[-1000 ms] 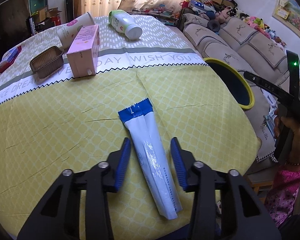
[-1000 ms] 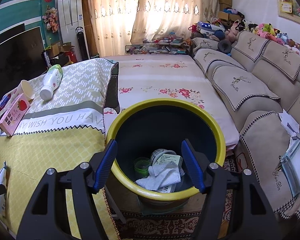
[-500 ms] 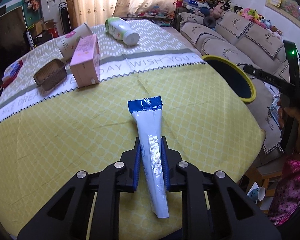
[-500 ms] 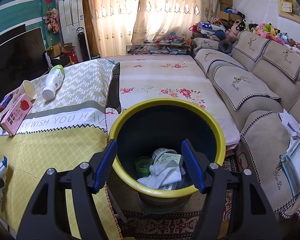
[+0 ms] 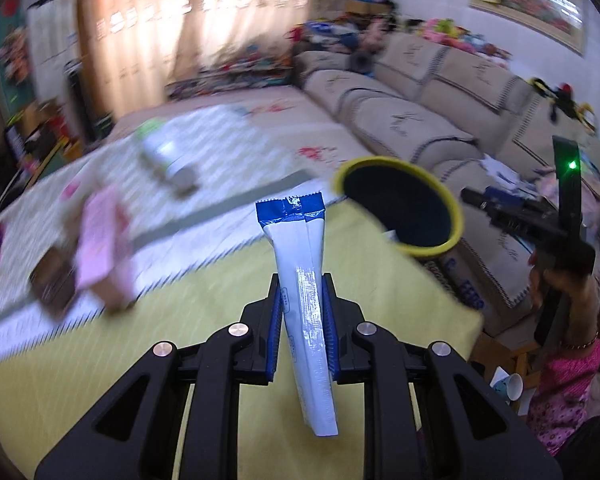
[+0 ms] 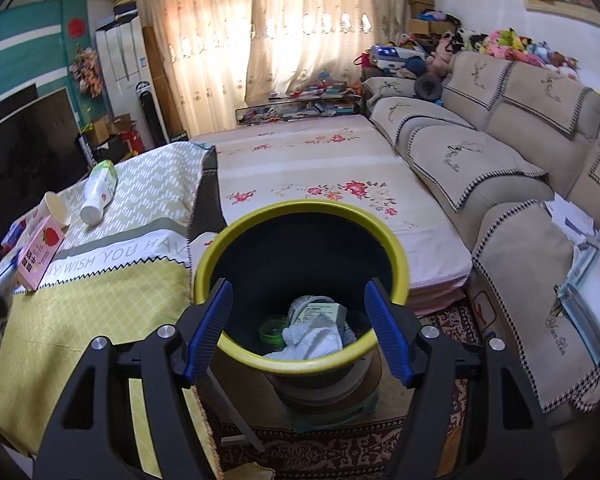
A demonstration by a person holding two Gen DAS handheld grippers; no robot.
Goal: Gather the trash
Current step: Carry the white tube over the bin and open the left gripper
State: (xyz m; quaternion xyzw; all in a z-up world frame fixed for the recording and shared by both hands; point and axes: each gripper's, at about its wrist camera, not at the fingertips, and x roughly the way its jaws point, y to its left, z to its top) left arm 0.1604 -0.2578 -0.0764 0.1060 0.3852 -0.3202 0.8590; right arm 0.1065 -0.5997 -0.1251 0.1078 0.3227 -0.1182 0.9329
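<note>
While the left tongs [image 5: 302,334] are clamped on a long white wrapper [image 5: 306,304] with a blue crimped end, the packet stands clear of the yellow table [image 5: 148,320], its blue end pointing toward the yellow-rimmed bin [image 5: 400,208] beyond the table's edge. The ribbed blue pads [image 5: 275,336] pinch the packet near its middle, so both ends overhang the grip. The right tongs [image 6: 300,330] are spread wide with nothing between them, hovering just over the same bin [image 6: 300,216], where a crumpled white cloth [image 6: 312,338], a green lid [image 6: 274,330] and a labelled container [image 6: 320,312] lie at the bottom.

Risk, as judged from this view: the wrapper looks like thin, glossy, flexible film, flat and limp; a smooth film gripped only at mid-length could slide out between the pads or fold during a fast swing, and the heavy blur of the background in the left view suggests quick motion. A release made short of the rim would drop it onto the table or floor. The right tongs sit over the opening and could obstruct the drop.

Other trash remains on the patterned cloth: a pink rectangular carton [image 6: 40,254], a white plastic bottle [image 6: 98,192] lying on its side, and a paper cup [image 6: 56,208].
</note>
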